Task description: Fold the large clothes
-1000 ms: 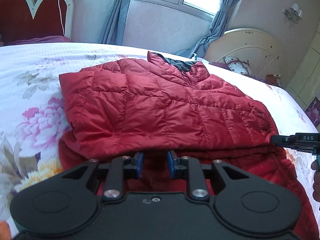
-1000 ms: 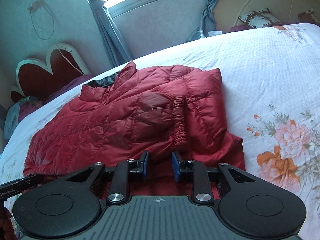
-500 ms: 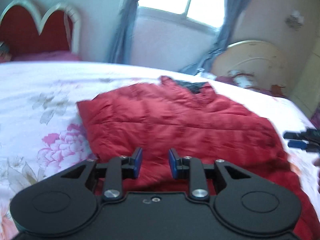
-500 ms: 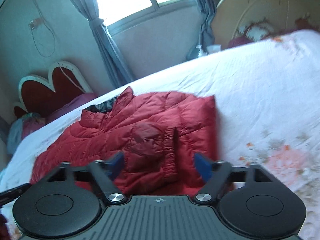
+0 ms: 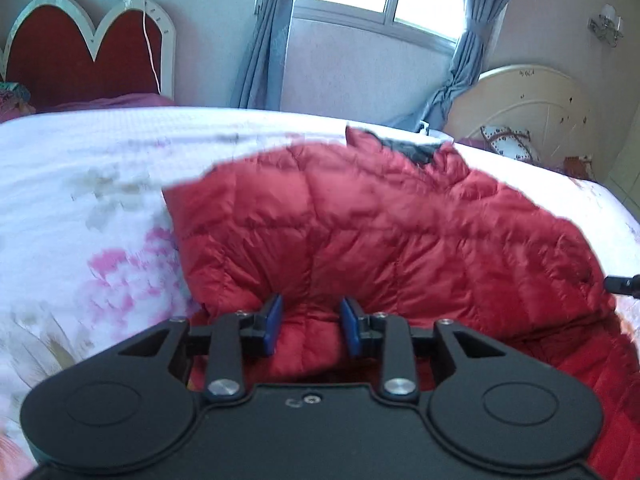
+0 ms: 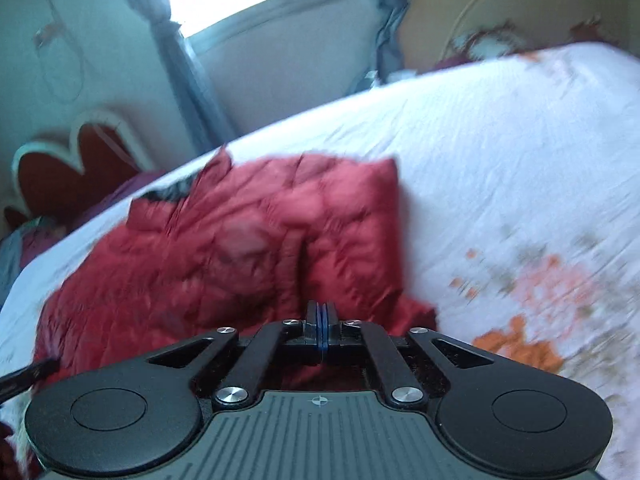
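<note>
A red quilted puffer jacket (image 5: 380,232) lies partly folded on the bed, collar with dark lining toward the window. It also shows in the right wrist view (image 6: 248,248). My left gripper (image 5: 311,322) is open, its blue pads on either side of a bulge of the jacket's near hem. My right gripper (image 6: 321,322) has its pads pressed together at the jacket's near edge; whether fabric is pinched between them I cannot tell. The right gripper's tip shows at the right edge of the left wrist view (image 5: 624,283).
The bed has a white floral sheet (image 5: 80,200). A red heart-shaped headboard (image 5: 84,56) stands at the far left. A cream round headboard (image 5: 532,112) stands at the far right, under a window with grey curtains (image 5: 264,48).
Both grippers rose and then moved back toward the jacket's near hem. The right gripper opened wide half a second ago and has now closed. The left stayed open.
</note>
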Demonstrator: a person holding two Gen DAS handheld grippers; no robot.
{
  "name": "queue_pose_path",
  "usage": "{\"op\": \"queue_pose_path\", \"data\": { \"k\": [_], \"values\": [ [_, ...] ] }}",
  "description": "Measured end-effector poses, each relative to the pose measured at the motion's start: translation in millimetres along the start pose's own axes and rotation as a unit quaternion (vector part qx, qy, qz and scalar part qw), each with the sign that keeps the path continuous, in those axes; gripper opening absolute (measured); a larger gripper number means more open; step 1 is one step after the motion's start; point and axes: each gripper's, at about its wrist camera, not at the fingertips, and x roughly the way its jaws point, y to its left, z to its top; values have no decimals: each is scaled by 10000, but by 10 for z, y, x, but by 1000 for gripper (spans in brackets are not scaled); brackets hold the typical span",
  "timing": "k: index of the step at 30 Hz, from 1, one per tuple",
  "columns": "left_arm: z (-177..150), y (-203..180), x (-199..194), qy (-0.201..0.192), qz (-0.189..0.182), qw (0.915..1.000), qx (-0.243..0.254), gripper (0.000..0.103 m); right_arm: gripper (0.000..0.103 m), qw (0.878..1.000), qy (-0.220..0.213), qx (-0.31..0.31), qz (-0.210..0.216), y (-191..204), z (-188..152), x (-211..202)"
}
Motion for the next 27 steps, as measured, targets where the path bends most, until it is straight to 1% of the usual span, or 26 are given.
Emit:
{"op": "queue_pose_path", "data": {
  "k": [1,3,5,6,8,9,10,11,13,15,16,17,18,19,20,21,22,23,24,25,27],
  "values": [
    [53,10,-48,-135,-32,9999,-9,34,0,9999,-155,-40,43,24,60,-59],
    [194,27,-39,-307,34,9995,11,55,0,9989,-329,-238,231,153,196,-58],
    [340,48,99,-415,200,9989,96,61,0,9972,-337,-589,315,385,315,105],
    [408,63,192,-451,263,9986,129,62,0,9958,-320,-772,378,501,349,201],
    [491,110,408,-345,301,9988,145,62,0,9917,-237,-1229,309,719,363,458],
    [505,143,560,-174,342,9990,208,63,0,9898,-83,-1407,215,773,336,613],
    [488,179,717,35,442,9985,310,64,0,9866,200,-1616,-30,805,268,833],
    [462,235,843,214,384,9986,306,65,0,9827,482,-1772,-231,783,177,1027],
    [422,318,858,237,255,9993,112,66,0,9819,299,-1860,-194,712,57,1063],
    [421,315,770,206,339,9991,180,64,0,9800,330,-1944,-267,745,61,1016],
    [408,315,670,98,381,9991,125,64,0,9808,320,-1901,-307,769,84,960],
    [400,303,560,-49,327,9994,92,66,4,9824,206,-1818,-372,788,107,862],
    [395,262,450,-168,233,9996,76,72,16,9834,20,-1771,-397,806,107,746],
    [368,193,346,-284,145,9994,99,75,69,9839,-182,-1746,-342,844,102,629],
    [330,92,274,-371,61,9992,152,80,84,9839,-363,-1745,-108,876,72,504],
    [292,-29,243,-370,-55,9990,226,81,84,9836,-382,-1760,112,925,43,427],
    [267,-153,251,-341,-143,9989,301,81,75,9830,-334,-1796,175,1001,4,396],
    [235,-290,261,-342,-205,9985,382,81,64,9819,-271,-1863,228,1086,-42,394],
    [222,-420,305,-324,-226,9980,491,81,61,9811,-228,-1904,264,1157,-89,413],
    [212,-533,354,-305,-184,9975,608,81,61,9803,-189,-1940,309,1235,-135,451],
    [195,-710,460,-234,-7,9963,826,88,61,9788,-150,-2021,307,1354,-212,537]
  ]
}}
